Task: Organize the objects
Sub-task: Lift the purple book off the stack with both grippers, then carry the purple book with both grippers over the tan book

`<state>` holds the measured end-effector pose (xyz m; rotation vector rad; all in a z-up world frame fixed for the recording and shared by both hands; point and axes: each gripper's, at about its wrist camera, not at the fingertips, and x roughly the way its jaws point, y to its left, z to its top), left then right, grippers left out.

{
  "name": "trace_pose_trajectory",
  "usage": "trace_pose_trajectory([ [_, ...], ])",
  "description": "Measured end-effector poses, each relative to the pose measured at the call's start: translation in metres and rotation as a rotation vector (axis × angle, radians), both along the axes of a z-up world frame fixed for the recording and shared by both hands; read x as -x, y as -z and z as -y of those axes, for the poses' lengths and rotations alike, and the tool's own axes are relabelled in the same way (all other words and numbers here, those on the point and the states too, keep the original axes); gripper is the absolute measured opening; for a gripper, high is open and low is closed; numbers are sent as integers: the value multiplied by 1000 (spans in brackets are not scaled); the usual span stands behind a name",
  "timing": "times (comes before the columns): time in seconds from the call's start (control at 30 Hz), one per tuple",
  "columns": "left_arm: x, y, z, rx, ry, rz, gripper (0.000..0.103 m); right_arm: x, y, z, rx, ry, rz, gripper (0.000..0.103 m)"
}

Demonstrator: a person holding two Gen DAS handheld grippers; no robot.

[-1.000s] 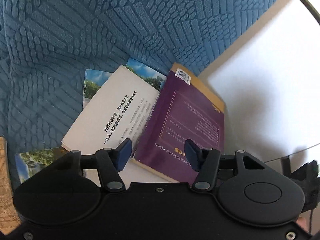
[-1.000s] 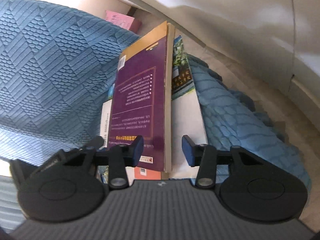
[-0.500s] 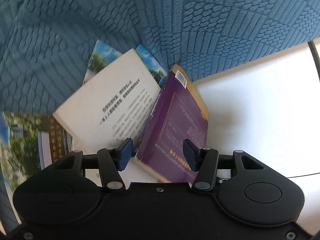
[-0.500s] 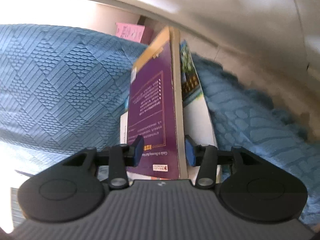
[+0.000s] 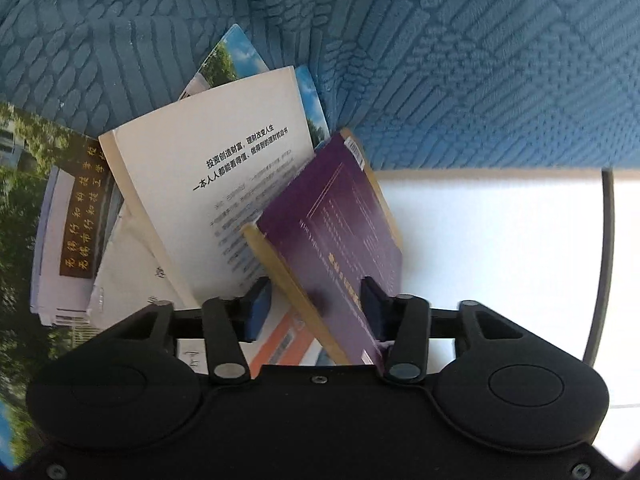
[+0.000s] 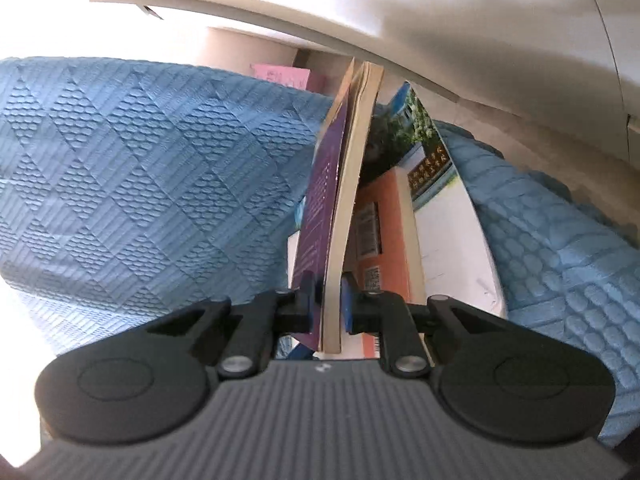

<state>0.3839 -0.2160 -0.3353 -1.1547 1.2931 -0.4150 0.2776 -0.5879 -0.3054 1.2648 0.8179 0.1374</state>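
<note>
A purple book (image 5: 340, 232) stands tilted on its edge over a heap of books on a blue textured cover (image 5: 440, 60). My right gripper (image 6: 327, 307) is shut on the purple book (image 6: 324, 208), clamping its lower end. My left gripper (image 5: 314, 306) is open; the purple book's lower edge sits between its fingers without being clamped. A white book with black Chinese text (image 5: 224, 184) lies under it. An orange-covered book (image 6: 384, 220) and a photo-cover booklet (image 6: 428, 152) lie beside it.
A booklet with a green tree photo and a brown sign (image 5: 60, 220) lies at the left. A pink item (image 6: 284, 76) sits behind the blue cover. A white surface (image 5: 500, 240) with a dark curved rim lies at the right.
My right gripper has closed on the purple book and raised it from lying flat to standing on its edge. The left gripper has moved closer, staying open.
</note>
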Motion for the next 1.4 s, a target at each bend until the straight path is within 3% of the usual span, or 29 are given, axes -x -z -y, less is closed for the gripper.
trace_pose_trajectory([
  [0.1,-1,6,-1,13,-34,-18,54,-5,-11,3,16,3,14,13],
  [0.27,-4,19,-1,93,-72,-48,51,-8,-23,11,25,0,28,13],
  [0.33,-4,24,-1,110,-74,-60,39,-4,-25,16,15,3,31,13],
  [0.47,-5,31,3,108,-63,-65,37,4,-11,24,-41,37,30,12],
  [0.57,-7,31,4,100,-54,-50,29,8,-4,26,-35,45,19,15],
  [0.63,-6,27,2,121,-54,-40,19,12,-1,25,-36,60,-15,18],
  [0.7,-6,19,0,123,-41,-21,16,14,4,26,-43,75,-37,20],
  [0.87,-9,-11,11,35,28,69,12,19,9,25,-99,127,-6,36],
  [1.1,-1,-39,24,9,63,101,12,25,-6,31,-60,166,-2,33],
  [1.17,2,-48,24,6,67,111,12,30,-16,31,-29,165,9,22],
  [1.4,32,-82,27,-54,114,144,15,50,-45,33,-1,145,37,22],
])
